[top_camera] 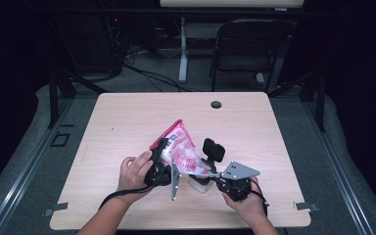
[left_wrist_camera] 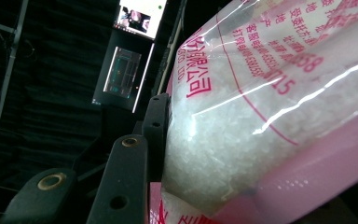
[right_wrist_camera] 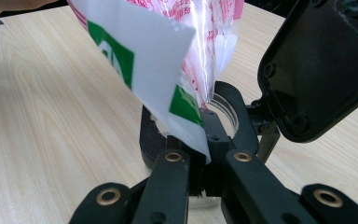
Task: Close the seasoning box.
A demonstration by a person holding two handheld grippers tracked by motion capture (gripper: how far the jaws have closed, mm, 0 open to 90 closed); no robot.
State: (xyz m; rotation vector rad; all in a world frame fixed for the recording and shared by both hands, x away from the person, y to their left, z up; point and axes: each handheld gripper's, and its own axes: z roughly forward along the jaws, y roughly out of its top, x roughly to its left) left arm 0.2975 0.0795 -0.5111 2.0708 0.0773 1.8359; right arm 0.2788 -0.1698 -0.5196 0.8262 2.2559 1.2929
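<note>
Here, at the near edge of the table: a person tips a pink bag over a small jar, a gripper in each hand.

Bag: the pink-and-clear bag (top_camera: 178, 147) hangs tilted above the wooden table (top_camera: 127, 117), its cut corner pointing down toward the person's right. In the left gripper view its clear film (left_wrist_camera: 261, 116) shows white crystals, seemingly sugar or salt, packed against the side.

Left gripper: the left gripper (top_camera: 162, 161) clamps the bag across its bulging body; one black jaw presses flat against the film in its own view, the other is hidden behind the bag.

Jar: a clear, open-mouthed jar (right_wrist_camera: 223, 109) stands on the table directly under the bag's lowered corner, near the front edge.

Right gripper: the right gripper (right_wrist_camera: 205, 140) is closed around the jar, its curved jaws hugging the glass and steadying it.

Label flap: a white-and-green flap (right_wrist_camera: 144, 74) of the bag hangs in front of the jar mouth and hides part of it.

Done so far: bag lifted, tilted and lined up over the jar; jar secured.

Left to do: no falling stream of crystals can be made out, and the jar's fill level cannot be read, so the pour itself looks barely begun, if at all.
</note>
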